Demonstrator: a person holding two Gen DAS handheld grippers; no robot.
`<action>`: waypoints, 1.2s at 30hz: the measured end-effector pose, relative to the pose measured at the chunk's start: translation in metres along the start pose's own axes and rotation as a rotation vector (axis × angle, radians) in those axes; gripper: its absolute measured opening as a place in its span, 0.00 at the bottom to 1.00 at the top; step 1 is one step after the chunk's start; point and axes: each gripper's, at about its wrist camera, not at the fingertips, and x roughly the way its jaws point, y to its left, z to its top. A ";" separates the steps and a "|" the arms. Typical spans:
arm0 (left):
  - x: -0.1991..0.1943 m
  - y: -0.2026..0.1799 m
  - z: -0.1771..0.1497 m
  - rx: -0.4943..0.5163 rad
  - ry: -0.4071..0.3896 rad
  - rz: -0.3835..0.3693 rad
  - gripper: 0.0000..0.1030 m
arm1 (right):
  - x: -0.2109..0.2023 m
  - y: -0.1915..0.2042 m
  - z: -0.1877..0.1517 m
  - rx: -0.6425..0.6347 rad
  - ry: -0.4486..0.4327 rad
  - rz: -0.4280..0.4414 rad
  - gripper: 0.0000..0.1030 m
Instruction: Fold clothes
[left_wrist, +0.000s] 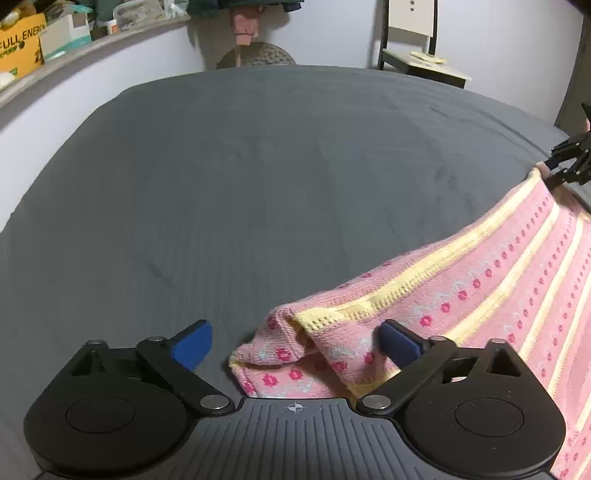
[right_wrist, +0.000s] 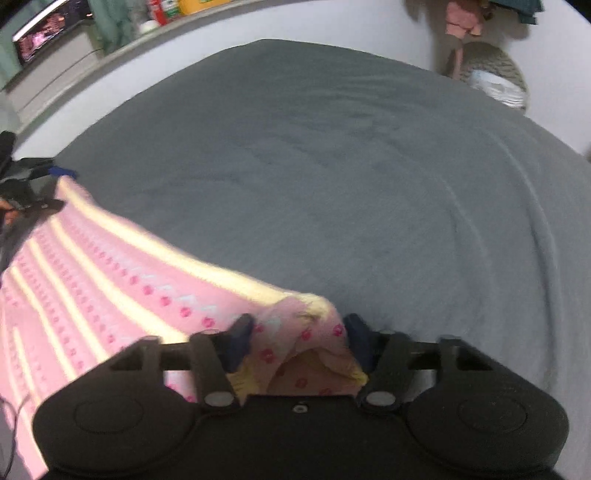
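Note:
A pink knitted garment (left_wrist: 491, 280) with yellow stripes and red dots stretches between my two grippers over a grey bed (left_wrist: 240, 177). My left gripper (left_wrist: 295, 341) is open; a corner of the garment lies between its blue fingertips (left_wrist: 194, 345). In the left wrist view the right gripper (left_wrist: 567, 166) shows at the far right edge on the garment's other corner. In the right wrist view my right gripper (right_wrist: 299, 343) is partly closed around a bunched corner of the garment (right_wrist: 122, 280). The left gripper (right_wrist: 33, 192) shows at the far left there.
A shelf (left_wrist: 55, 51) with boxes runs along the wall on the left. A chair (left_wrist: 417, 55) and a round woven stool (left_wrist: 258, 55) stand beyond the bed's far edge. A basket (right_wrist: 491, 74) and a screen (right_wrist: 48, 29) show in the right wrist view.

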 end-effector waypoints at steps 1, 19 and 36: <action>0.001 0.000 0.000 -0.008 0.002 -0.012 0.87 | -0.002 0.002 0.000 -0.010 0.005 0.005 0.42; -0.028 0.011 0.017 -0.024 -0.152 -0.013 0.23 | -0.028 0.031 0.022 -0.057 -0.130 -0.141 0.23; -0.119 0.035 0.040 0.115 -0.429 0.095 0.23 | -0.053 0.051 0.041 -0.130 -0.406 -0.261 0.24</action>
